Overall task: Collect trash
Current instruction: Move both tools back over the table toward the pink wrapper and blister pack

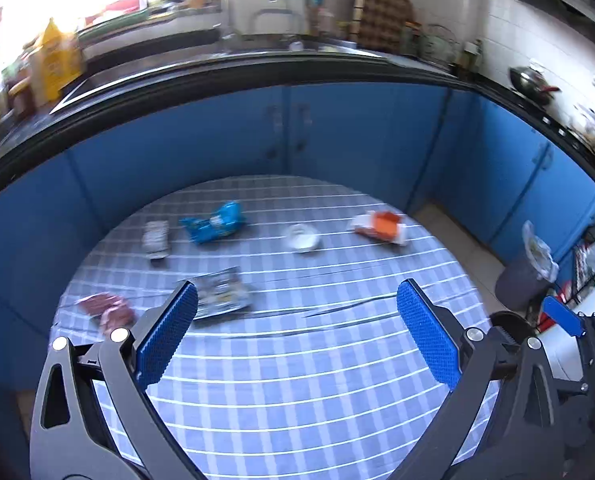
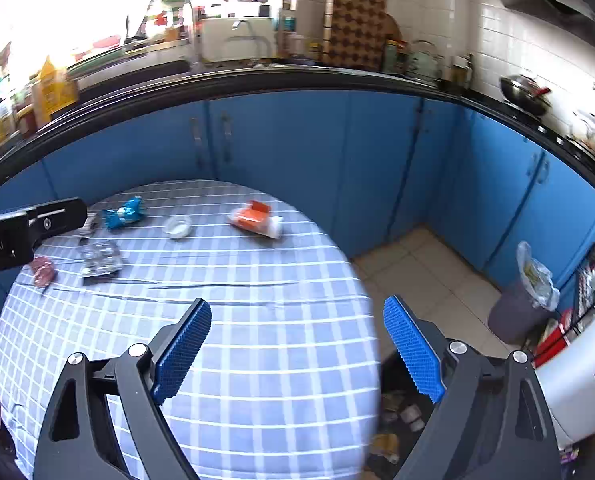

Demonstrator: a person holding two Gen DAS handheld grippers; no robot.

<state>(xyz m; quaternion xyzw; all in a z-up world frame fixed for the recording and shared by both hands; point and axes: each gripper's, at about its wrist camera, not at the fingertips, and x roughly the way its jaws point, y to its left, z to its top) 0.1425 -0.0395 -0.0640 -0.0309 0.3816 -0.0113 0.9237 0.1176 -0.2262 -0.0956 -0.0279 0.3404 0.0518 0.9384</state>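
Observation:
Several pieces of trash lie on the far half of a round table with a blue checked cloth [image 1: 297,380]: a blue wrapper [image 1: 213,224], a small silvery wrapper [image 1: 156,238], a white crumpled piece [image 1: 302,237], an orange and white packet [image 1: 379,228], a foil packet [image 1: 223,292] and a pink wrapper [image 1: 107,308]. My left gripper [image 1: 297,300] hangs open above the cloth, its left fingertip just in front of the foil packet. My right gripper [image 2: 297,312] is open and empty over the table's right edge [image 2: 371,320]. In its view I see the blue wrapper [image 2: 123,213], the orange packet [image 2: 255,219] and the foil packet [image 2: 99,258].
Blue kitchen cabinets [image 1: 289,136] under a dark, cluttered counter curve behind the table. A grey bin with a plastic bag [image 2: 521,308] stands on the tiled floor at the right. A dark container with scraps [image 2: 393,420] sits below the right gripper. The left gripper's body [image 2: 29,232] shows at the left.

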